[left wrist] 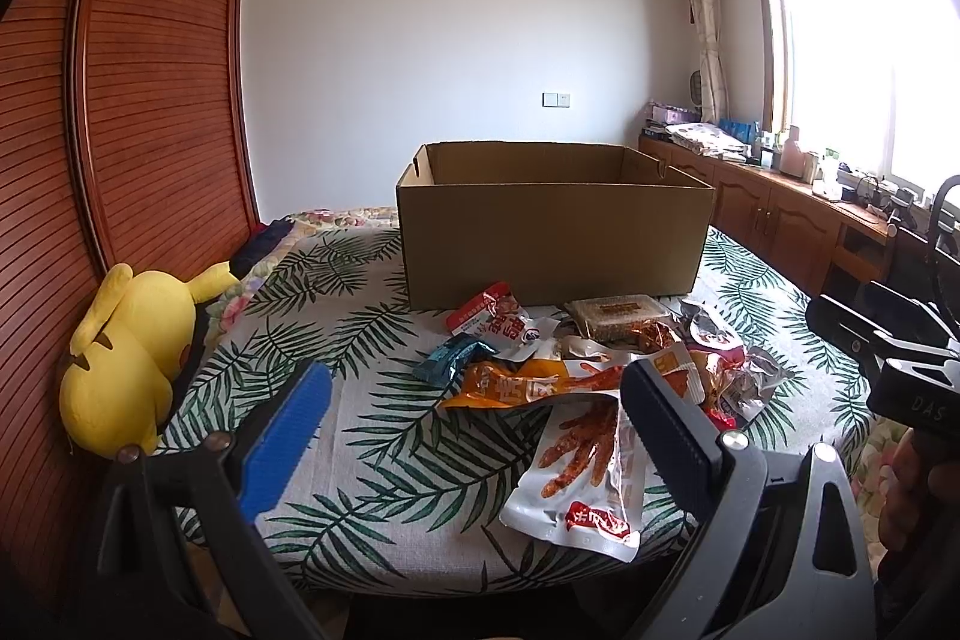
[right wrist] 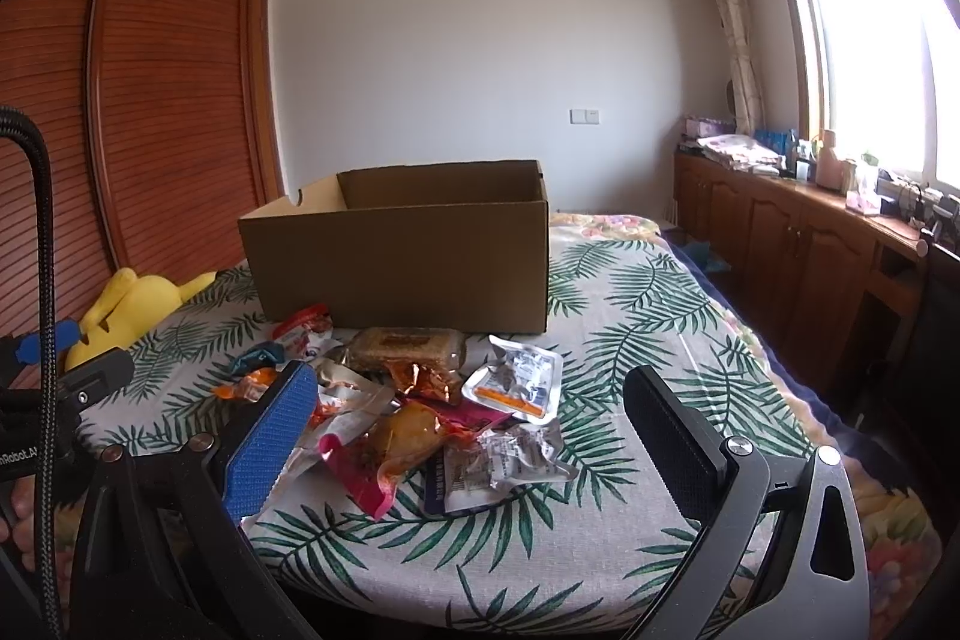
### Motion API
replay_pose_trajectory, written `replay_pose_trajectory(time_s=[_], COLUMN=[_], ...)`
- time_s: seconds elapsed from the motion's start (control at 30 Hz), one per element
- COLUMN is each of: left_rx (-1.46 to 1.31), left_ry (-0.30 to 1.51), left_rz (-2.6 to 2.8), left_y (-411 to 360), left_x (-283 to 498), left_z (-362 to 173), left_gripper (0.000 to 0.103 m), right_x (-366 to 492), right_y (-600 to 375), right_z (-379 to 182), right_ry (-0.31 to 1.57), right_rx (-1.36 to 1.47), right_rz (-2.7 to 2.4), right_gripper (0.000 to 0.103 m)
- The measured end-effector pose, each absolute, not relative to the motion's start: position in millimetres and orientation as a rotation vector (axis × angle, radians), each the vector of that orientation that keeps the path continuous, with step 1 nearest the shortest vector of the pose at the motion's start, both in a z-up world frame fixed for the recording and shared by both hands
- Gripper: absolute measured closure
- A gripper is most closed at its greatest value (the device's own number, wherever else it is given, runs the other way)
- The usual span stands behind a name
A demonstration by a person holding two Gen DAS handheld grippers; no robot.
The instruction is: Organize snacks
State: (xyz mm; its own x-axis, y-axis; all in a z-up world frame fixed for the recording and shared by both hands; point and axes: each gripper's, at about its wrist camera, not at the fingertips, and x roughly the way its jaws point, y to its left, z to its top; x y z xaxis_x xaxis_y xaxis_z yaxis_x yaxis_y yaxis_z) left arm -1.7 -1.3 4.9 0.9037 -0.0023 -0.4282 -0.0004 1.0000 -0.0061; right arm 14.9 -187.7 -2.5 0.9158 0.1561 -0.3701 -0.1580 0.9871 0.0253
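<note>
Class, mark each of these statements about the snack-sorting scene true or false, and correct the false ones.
1. The cardboard box is open at the top. True.
2. The left claw is shut on a packet. False: it is open and holds nothing.
3. The snack packets lie in front of the box. True.
4. The yellow plush toy sits inside the box. False: it lies beside the wardrobe.
5. The right claw is open. True.

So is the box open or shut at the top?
Open. The box stands upright with no flaps over its top, and its inner back wall shows in both views. Whether anything lies inside, cannot tell: the front wall hides the bottom.
</note>
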Motion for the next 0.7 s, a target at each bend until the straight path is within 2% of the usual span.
replay_pose_trajectory(time_s=[0.7], left_rx=[-0.005], left_ry=[0.438], left_rz=[-0.001], left_y=[-2.1], left_x=[-0.5], left_z=[8.0], left_gripper=[0.005], right_x=[14.6], right_y=[-188.7], right_z=[-0.9], right_ry=[0.378], right_rx=[-0.009], right_rz=[0.160], right_gripper=[0.000])
